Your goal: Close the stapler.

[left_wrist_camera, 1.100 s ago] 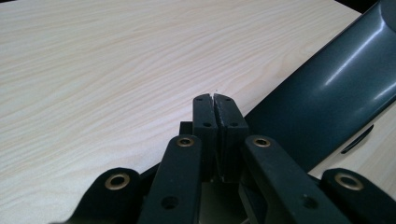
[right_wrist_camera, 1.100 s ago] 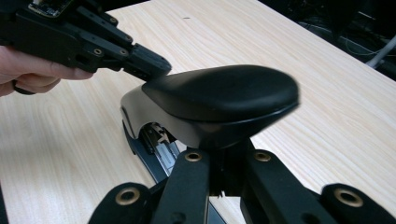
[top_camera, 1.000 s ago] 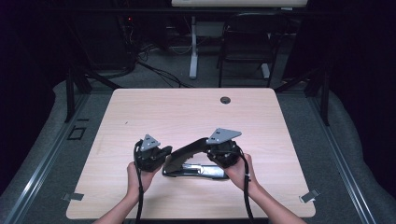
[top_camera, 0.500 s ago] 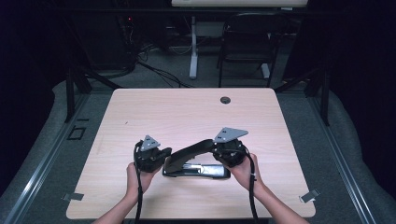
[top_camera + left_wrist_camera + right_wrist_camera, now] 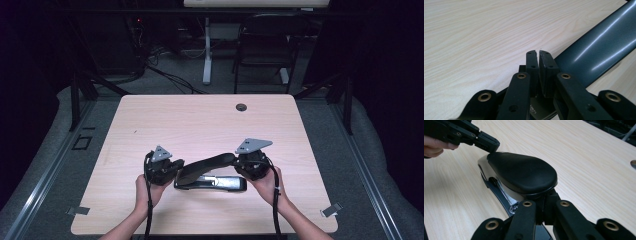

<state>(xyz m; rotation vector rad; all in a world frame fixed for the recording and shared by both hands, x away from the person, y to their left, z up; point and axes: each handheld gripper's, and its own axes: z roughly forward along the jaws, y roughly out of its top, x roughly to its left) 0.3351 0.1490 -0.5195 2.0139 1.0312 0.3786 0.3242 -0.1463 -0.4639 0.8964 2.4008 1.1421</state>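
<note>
A pale wood-grain bench (image 5: 200, 125) is seen from above, with a small dark round grommet (image 5: 241, 107) set near its far edge and dark floor, cables and chair legs beyond it. On the near half of the bench a large black stapler (image 5: 210, 175) is laid lengthwise from left to right; its base rests flat on the wood and its padded top arm is raised, sloping upward toward the right. A pale label is carried on the base, but its writing is too small to be read, and the small print glimpsed in the left gripper view cannot be made out either. The left tool (image 5: 172, 167) is held at the stapler's left end, its jaws brought almost together with only a thin slit between them and nothing gripped; in the right gripper view its tips are seen touching the narrow end of the arm. The right tool (image 5: 543, 206) is held at the stapler's right end, its jaws closed just under the broad, rounded end of the raised arm; whether anything is pinched between them cannot be told. Compared with a second ago, the right tool has been shifted slightly to the right along the stapler, while the left tool has been kept in place.
</note>
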